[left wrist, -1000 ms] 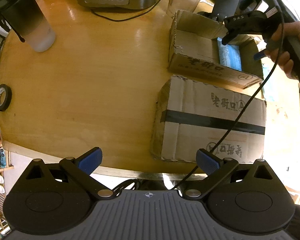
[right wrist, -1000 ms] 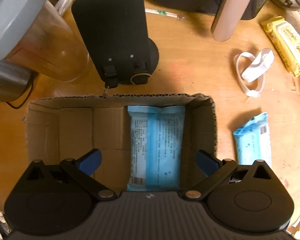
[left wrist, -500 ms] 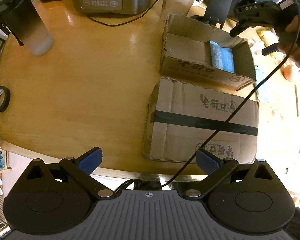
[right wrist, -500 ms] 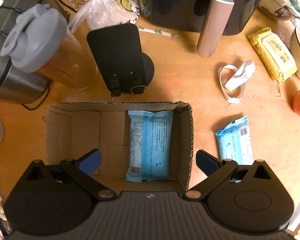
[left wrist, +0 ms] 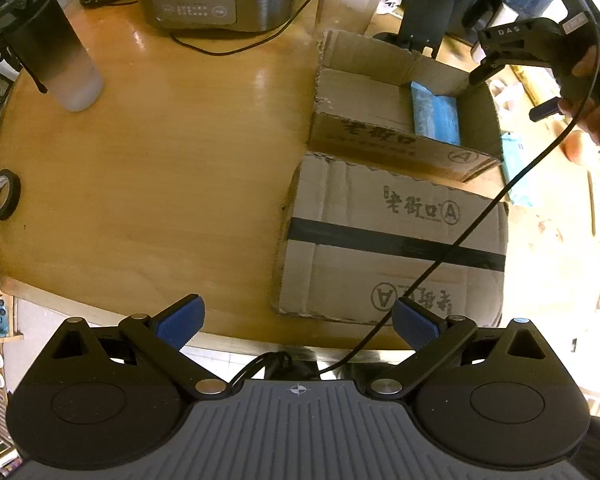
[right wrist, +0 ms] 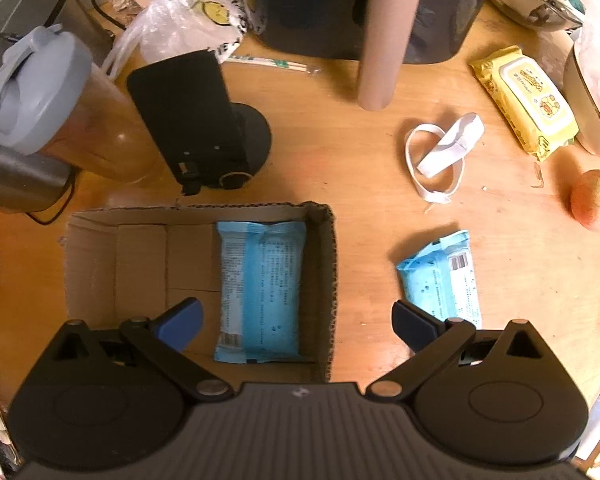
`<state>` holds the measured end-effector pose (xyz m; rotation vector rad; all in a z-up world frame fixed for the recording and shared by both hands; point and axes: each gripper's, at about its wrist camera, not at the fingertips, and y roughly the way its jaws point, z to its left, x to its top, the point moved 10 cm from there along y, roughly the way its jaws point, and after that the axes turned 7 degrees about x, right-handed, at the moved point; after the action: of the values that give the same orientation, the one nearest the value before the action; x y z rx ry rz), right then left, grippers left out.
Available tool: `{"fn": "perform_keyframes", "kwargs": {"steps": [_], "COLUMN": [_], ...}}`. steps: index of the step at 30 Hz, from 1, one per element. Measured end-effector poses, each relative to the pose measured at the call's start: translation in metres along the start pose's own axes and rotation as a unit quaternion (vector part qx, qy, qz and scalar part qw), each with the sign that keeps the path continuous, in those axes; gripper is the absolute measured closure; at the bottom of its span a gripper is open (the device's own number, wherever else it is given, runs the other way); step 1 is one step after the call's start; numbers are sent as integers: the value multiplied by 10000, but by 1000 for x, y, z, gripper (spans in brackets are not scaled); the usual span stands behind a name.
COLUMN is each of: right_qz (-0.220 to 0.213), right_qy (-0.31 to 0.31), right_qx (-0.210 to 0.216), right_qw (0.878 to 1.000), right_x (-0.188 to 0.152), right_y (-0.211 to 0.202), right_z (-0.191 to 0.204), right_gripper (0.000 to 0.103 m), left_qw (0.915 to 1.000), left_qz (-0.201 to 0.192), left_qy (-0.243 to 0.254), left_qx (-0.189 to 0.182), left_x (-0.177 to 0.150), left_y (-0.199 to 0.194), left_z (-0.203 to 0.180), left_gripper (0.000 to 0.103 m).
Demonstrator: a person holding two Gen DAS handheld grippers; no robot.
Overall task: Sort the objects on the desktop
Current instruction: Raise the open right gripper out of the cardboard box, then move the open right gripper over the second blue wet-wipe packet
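Right gripper (right wrist: 296, 320): jaws spread wide, empty, hovering over the open box (right wrist: 80, 264), which already holds one blue pack (right wrist: 262, 288). A second pack (right wrist: 440, 280) lies on the table just right of the box, probably the next pick. Left gripper (left wrist: 298, 320): jaws wide, empty, at the near table edge, clear of the work.

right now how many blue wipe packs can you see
2. One blue pack lies flat inside the open box, against its right wall. The other blue pack lies on the table, right of the box. None looks hidden.
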<state>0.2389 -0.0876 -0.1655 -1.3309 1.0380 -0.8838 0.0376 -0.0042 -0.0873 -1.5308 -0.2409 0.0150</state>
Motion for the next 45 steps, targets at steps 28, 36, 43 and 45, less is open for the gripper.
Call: {"fn": "perform_keyframes", "kwargs": {"steps": [28, 36, 43, 45], "right_qz": [31, 35, 33, 34], "right_qy": [-398, -421, -374, -387], "right_qx": [-39, -54, -49, -55], "right_qw": [9992, 9991, 9993, 9992], "right_x": [-3, -8, -10, -11], "right_y": [-8, -9, -9, -9], "right_z": [-83, -108, -122, -123], "right_gripper": [0, 0, 0, 0], "left_qw": [9995, 9991, 9988, 9988], "left_qz": [17, 28, 53, 50], "left_qy": [299, 426, 475, 475], "left_qx": [33, 20, 34, 41], "left_x": [4, 3, 0, 0], "left_y": [1, 3, 3, 3], "left_z": [-60, -77, -85, -86], "left_gripper": [0, 0, 0, 0]}}
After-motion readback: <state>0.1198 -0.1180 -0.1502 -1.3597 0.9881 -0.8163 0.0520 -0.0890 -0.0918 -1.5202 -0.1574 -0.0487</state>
